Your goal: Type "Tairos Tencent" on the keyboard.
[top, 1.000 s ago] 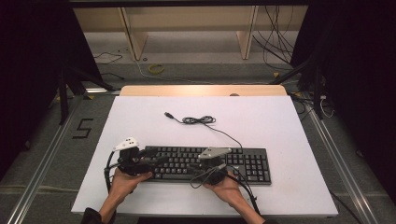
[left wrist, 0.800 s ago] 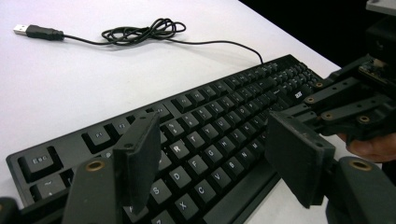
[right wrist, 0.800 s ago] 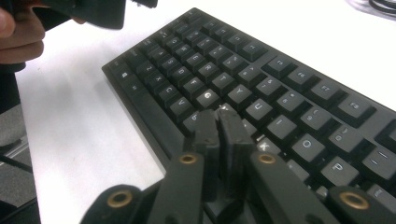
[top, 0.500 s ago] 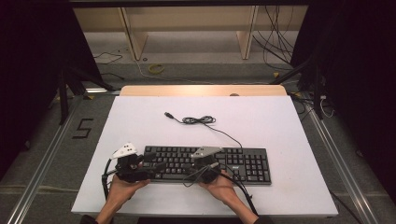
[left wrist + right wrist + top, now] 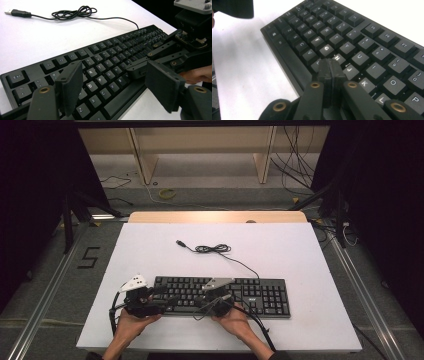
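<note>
We see a black keyboard [image 5: 222, 295] lying flat at the lower middle of the high view, on a white table [image 5: 300, 250]. Its cable [image 5: 215, 249] runs up from the top edge to a loose coil near the middle of the frame and ends in a plug at the coil's left.

Our left gripper [image 5: 157, 302] sits at the lower left of that view, over the keyboard's left end. In the left gripper view its jaws stand wide apart and have just been opening; between them we see only the letter keys lower down in the frame, and the pads press on nothing.

Our right gripper [image 5: 212, 305] sits just below the centre of the high view, over the middle of the keyboard's near edge. In the right gripper view [image 5: 330, 70] its jaws are closed flat against each other with nothing between them, their joined tip over the keys near H and J. We cannot tell whether the tip touches a key.
</note>
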`<action>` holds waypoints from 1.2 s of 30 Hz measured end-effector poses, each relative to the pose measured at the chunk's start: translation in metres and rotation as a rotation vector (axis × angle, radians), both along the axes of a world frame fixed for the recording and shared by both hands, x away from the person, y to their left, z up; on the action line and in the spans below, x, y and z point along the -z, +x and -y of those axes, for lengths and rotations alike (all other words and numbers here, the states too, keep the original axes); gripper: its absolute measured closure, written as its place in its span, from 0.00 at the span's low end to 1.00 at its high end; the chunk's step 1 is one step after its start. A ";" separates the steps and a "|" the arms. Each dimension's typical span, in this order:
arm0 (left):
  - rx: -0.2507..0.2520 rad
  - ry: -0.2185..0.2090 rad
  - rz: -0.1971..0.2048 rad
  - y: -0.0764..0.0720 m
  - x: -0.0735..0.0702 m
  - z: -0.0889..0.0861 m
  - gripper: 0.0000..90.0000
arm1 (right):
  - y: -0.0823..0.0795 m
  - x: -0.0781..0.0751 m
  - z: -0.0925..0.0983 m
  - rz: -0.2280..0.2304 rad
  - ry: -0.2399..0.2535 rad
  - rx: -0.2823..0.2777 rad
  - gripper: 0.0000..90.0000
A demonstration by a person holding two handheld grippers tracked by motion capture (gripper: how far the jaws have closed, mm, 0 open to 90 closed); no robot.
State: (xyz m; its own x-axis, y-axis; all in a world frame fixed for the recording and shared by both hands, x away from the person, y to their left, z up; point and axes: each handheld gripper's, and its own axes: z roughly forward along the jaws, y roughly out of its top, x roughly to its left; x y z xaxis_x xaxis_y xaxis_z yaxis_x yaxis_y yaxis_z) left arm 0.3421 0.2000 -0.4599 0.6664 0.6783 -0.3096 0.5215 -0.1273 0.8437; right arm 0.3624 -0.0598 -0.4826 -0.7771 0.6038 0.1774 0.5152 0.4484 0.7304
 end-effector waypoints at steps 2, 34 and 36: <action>0.001 0.000 -0.002 0.000 0.000 0.000 0.34 | 0.000 0.001 -0.001 0.000 -0.018 0.000 1.00; -0.006 0.032 -0.007 0.008 0.002 0.003 0.35 | -0.005 -0.021 0.049 0.024 0.145 0.067 0.70; -0.006 0.029 -0.012 0.009 0.002 0.003 0.35 | -0.006 -0.022 0.052 0.026 0.153 0.071 0.67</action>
